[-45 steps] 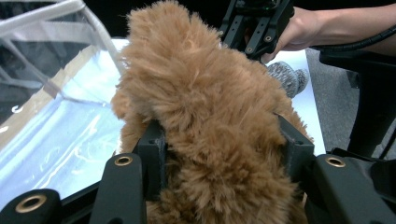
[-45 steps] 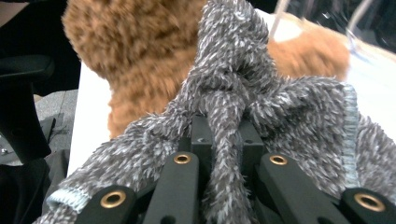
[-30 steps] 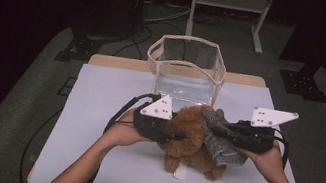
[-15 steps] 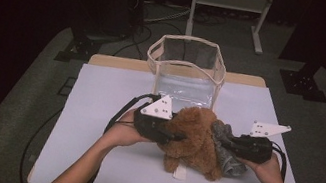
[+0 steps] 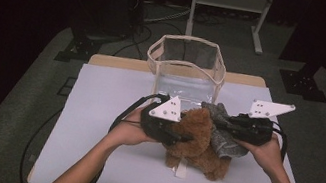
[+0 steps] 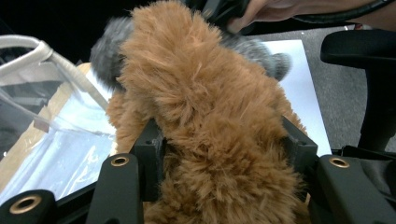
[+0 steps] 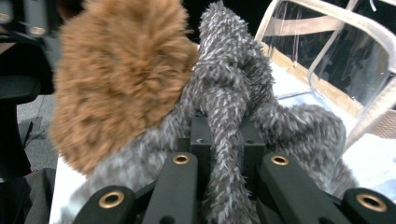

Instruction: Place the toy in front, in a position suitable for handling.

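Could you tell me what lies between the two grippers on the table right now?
High view: a brown plush toy and a grey plush toy, pressed together.

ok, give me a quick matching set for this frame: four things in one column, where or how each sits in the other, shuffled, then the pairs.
Things:
1. brown plush toy
2. grey plush toy
3. clear bag
4. white tag

Places or states:
A. stands open at the far edge of the table
B. clamped in the right claw
C. lies flat on the mat under the toys
D. clamped in the left claw

Pairs: 1-D, 2-B, 3-A, 4-C
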A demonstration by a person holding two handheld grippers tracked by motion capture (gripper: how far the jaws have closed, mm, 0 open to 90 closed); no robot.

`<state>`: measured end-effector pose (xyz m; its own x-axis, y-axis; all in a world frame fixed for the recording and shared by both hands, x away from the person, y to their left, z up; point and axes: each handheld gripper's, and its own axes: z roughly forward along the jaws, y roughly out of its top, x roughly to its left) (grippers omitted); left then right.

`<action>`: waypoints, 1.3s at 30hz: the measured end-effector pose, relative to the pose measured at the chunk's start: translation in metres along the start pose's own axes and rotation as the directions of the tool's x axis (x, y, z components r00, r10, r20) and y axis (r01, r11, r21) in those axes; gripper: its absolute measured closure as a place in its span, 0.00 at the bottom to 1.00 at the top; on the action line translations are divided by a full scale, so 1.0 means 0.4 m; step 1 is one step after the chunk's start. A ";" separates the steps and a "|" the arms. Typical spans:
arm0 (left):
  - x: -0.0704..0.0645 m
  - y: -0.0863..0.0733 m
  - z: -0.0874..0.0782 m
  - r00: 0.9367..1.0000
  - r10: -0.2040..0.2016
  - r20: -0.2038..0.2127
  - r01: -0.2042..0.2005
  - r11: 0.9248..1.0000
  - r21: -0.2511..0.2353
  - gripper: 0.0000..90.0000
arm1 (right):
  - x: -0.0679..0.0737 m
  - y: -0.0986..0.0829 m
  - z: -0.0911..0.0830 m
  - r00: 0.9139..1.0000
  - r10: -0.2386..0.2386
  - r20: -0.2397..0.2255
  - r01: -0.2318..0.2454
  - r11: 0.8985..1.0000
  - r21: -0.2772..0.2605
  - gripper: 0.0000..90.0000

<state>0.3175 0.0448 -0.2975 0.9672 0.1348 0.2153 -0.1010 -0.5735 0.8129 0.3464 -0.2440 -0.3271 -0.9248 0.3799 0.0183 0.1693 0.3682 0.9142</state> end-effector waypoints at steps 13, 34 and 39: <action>-0.002 0.024 0.028 1.000 0.018 0.011 -0.018 1.000 -0.007 0.52 | -0.004 -0.061 -0.051 0.999 0.035 0.006 -0.036 0.999 0.031 0.90; -0.009 0.107 0.107 0.998 0.059 0.032 -0.058 0.998 -0.030 0.44 | 0.048 0.142 -0.080 0.994 -0.086 -0.063 0.090 0.993 0.075 0.90; 0.002 0.093 0.081 0.999 0.033 0.001 -0.033 0.999 -0.037 0.31 | 0.038 0.114 -0.086 0.996 -0.068 -0.050 0.072 0.995 0.075 0.91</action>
<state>0.3222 -0.0027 -0.2847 0.9637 0.1147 0.2411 -0.1412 -0.5476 0.8247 0.3284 -0.2508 -0.2712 -0.9501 0.3110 -0.0240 0.1274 0.4571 0.8802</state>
